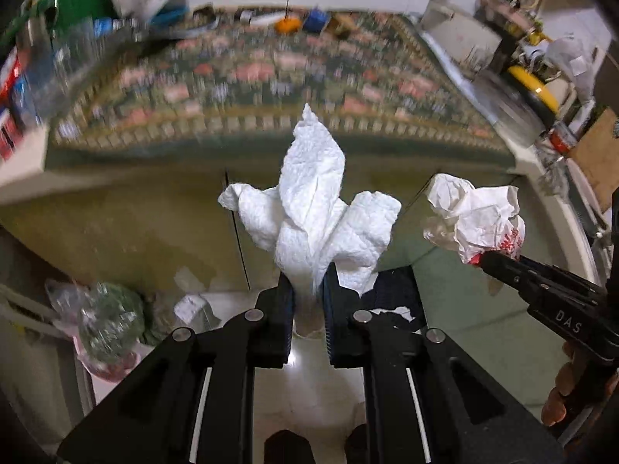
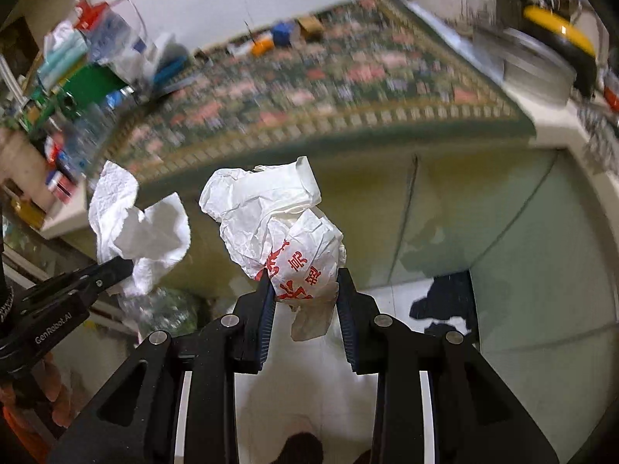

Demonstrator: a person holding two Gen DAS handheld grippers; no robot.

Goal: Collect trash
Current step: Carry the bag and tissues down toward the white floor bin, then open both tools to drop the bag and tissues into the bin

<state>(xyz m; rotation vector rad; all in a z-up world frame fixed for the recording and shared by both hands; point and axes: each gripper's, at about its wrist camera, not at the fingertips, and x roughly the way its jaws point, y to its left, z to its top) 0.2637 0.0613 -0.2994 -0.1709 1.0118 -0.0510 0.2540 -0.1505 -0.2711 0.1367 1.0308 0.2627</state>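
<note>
Left tongs [image 1: 307,282]: black plastic, ribbed dark-blue pads, round silver pivot screws, white strips along the arms. Right tongs [image 2: 305,290]: same build; side lettering "DAS", the left's "GenRobot.AI".

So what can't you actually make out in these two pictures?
- Items along the patterned tablecloth: motion blur in both views.
- Red print on the crumpled wrapper: creased and partly covered by the right claw.
- Lower end of the paper towel: pinched inside the left claw.
- Clear bag's contents: blurred, left view.
</note>
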